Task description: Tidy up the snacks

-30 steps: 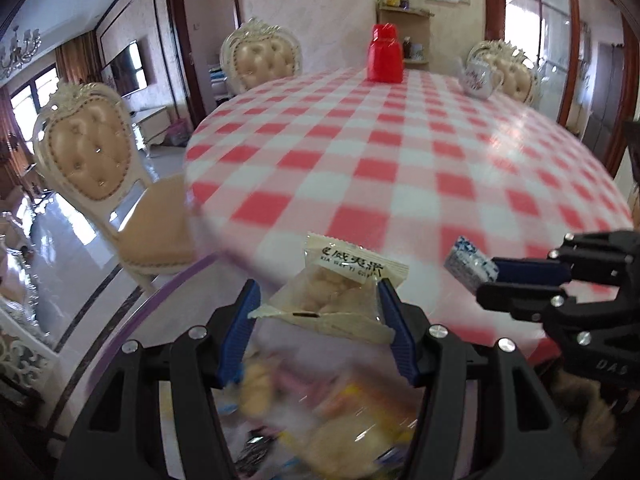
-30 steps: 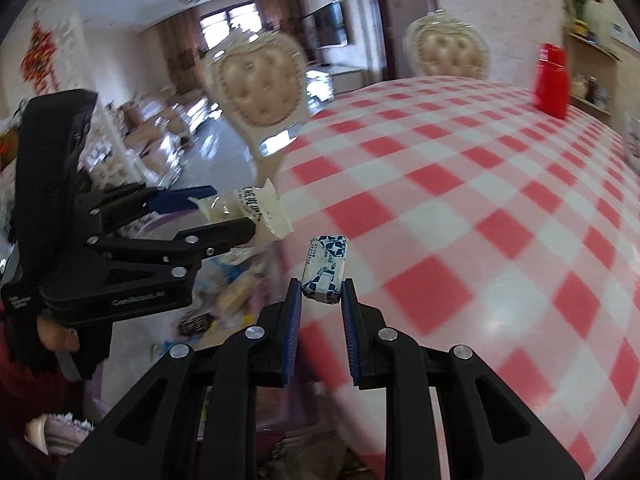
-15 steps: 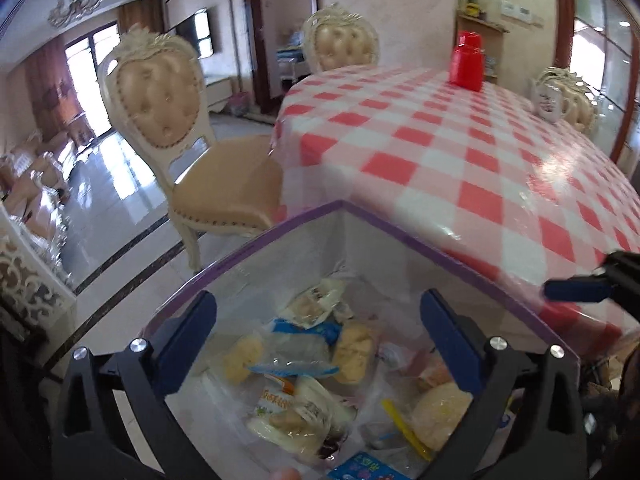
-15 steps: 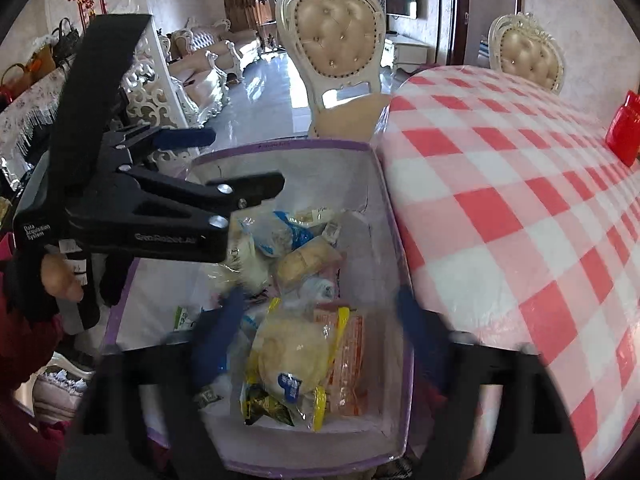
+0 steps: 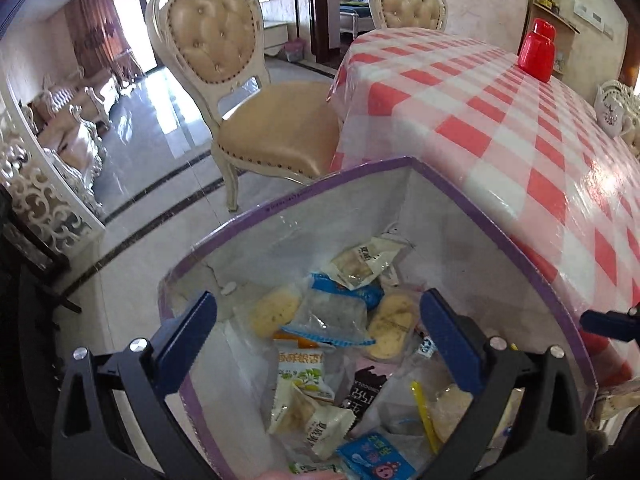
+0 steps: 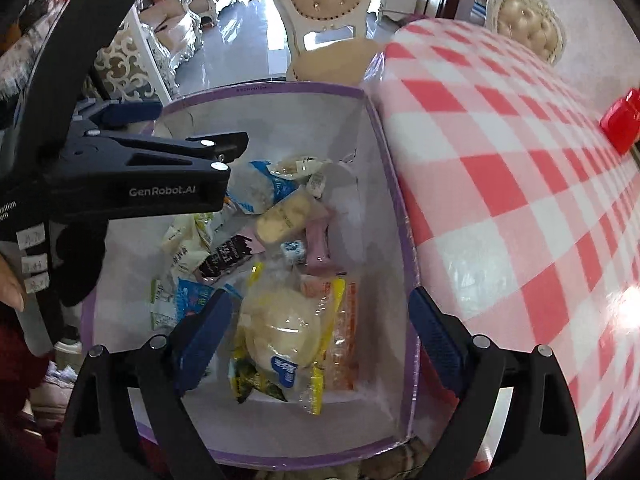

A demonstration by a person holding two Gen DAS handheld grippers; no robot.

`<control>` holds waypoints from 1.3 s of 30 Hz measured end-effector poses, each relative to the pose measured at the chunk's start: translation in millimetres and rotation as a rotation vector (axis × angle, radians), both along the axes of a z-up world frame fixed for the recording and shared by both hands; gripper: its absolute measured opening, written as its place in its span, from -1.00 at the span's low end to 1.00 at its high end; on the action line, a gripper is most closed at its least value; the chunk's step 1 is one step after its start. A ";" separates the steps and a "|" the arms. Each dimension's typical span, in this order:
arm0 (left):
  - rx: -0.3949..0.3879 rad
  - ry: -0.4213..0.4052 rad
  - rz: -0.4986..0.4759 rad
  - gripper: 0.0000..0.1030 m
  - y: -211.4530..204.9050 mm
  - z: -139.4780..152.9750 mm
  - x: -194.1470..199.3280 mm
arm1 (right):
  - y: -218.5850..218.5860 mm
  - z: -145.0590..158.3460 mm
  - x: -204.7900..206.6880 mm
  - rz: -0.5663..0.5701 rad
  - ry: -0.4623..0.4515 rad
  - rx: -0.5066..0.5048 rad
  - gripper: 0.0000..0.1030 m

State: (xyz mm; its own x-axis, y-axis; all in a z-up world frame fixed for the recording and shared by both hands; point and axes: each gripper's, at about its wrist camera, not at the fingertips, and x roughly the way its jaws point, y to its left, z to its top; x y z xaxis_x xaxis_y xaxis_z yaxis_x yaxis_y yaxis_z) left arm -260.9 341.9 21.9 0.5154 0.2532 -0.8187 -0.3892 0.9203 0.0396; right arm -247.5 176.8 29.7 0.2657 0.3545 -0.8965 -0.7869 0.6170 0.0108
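A white box with a purple rim (image 5: 500, 236) (image 6: 392, 184) stands beside the table and holds several snack packets. A pale biscuit packet (image 5: 360, 264) lies near its far wall. Among the packets sits a small blue-and-white candy (image 6: 294, 250). My left gripper (image 5: 316, 320) hangs open over the box with nothing between its blue pads; it also shows from the side in the right wrist view (image 6: 200, 128). My right gripper (image 6: 320, 312) is open too, above a large yellow-edged bun packet (image 6: 280, 328), not touching it.
The round table with a red-and-white check cloth (image 5: 500, 128) (image 6: 520, 160) runs along the box's right side. On it stand a red container (image 5: 538, 52) and a white teapot (image 5: 612, 112). A cream padded chair (image 5: 272, 136) stands beyond the box. A hand (image 6: 10, 288) holds the left gripper.
Both grippers moved from the table edge to above the box and opened. The biscuit packet left the left jaws and the candy left the right; both now lie in the box.
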 end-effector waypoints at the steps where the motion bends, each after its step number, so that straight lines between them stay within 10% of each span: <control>1: -0.016 -0.002 0.002 0.97 1.1 -0.2 0.2 | 0.2 0.1 0.1 -0.005 -0.003 0.002 0.68; 39: -0.043 0.025 -0.022 0.97 -3.5 -11.4 4.6 | -6.7 -6.2 3.8 -0.050 0.020 0.027 0.68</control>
